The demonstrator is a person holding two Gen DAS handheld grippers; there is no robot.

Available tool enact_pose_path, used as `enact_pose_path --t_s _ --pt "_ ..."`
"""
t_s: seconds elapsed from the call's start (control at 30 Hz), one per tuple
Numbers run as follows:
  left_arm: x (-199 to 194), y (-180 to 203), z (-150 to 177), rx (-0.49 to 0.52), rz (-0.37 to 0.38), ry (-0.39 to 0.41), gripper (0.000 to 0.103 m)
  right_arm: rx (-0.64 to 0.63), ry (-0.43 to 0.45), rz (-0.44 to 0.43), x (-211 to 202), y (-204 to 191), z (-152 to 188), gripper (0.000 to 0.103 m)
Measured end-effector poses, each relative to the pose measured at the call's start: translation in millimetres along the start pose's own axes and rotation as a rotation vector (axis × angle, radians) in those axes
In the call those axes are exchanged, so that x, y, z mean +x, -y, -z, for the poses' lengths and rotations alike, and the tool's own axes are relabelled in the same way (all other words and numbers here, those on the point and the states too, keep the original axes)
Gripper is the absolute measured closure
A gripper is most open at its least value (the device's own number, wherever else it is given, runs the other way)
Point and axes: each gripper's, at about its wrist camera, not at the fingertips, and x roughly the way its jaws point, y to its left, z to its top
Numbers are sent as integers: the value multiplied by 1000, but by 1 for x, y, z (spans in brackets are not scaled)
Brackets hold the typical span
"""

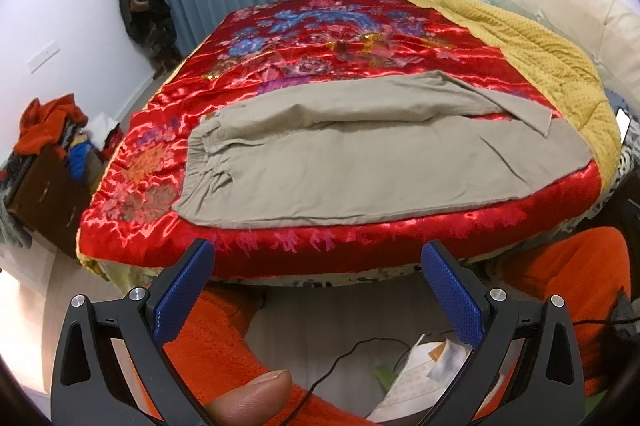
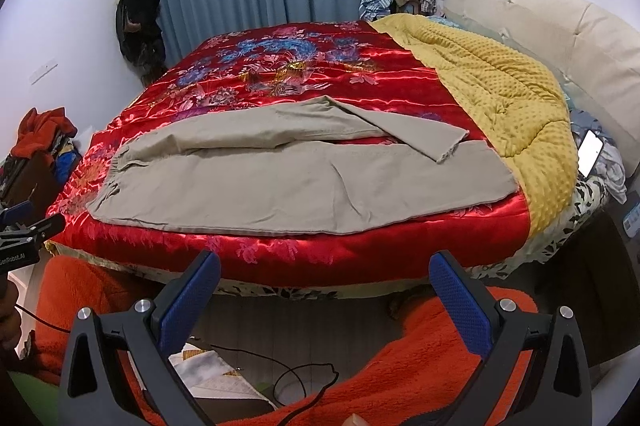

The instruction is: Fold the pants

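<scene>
— Two claws, and how did each stand?
— Both gaped wide and gripped nothing. The left claw (image 1: 318,268) and the right claw (image 2: 324,278) hung off the near edge of the bed (image 2: 280,292), short of the cloth.
— Where were the pants (image 1: 320,161)?
— Spread flat on the red quilt (image 1: 320,37) covering that bed, along its near side, waistband (image 1: 200,153) toward the left end. One leg lay straight; the far leg's cuff (image 2: 436,141) was turned back across it at the right end.
— Anything beside them?
— A yellow blanket (image 2: 500,93) bunched at the bed's right end, touching the straight leg's hem.
</scene>
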Motion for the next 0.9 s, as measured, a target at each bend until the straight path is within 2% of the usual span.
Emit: enact_pose_path --t_s 0.9 --pt "9 8 -3 35 -11 -33 1 -13 -26 -13 14 -7 -2 0"
